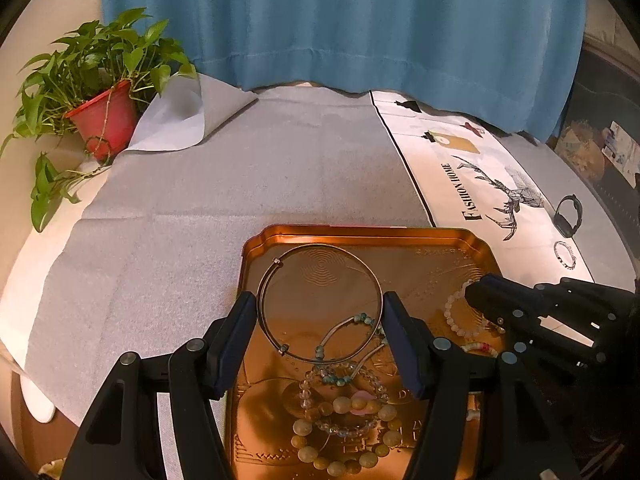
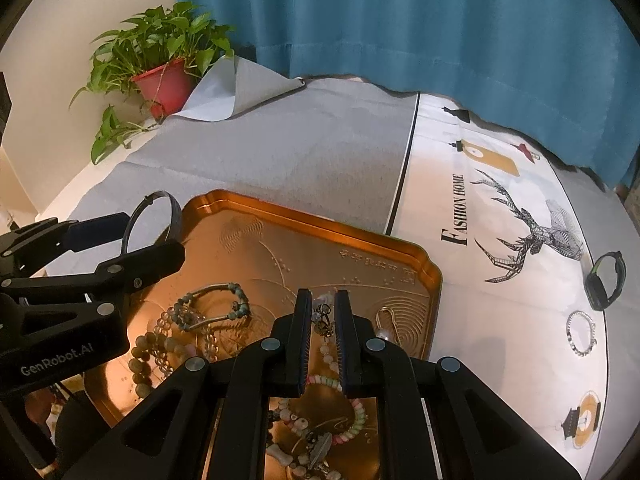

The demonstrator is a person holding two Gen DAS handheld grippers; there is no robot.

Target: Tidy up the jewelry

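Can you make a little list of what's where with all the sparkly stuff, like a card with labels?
place: table with grey cloth and a white "Fashion Home" deer mat
tray: copper tray holding piled bracelets
left gripper: holds a thin metal bangle above the tray
right gripper: jaws nearly shut over a small charm bracelet
in tray: yellow-green bead bracelet, clear bead bracelet
on mat: black smart band, small beaded bracelet
corner: potted plant
behind: blue curtain
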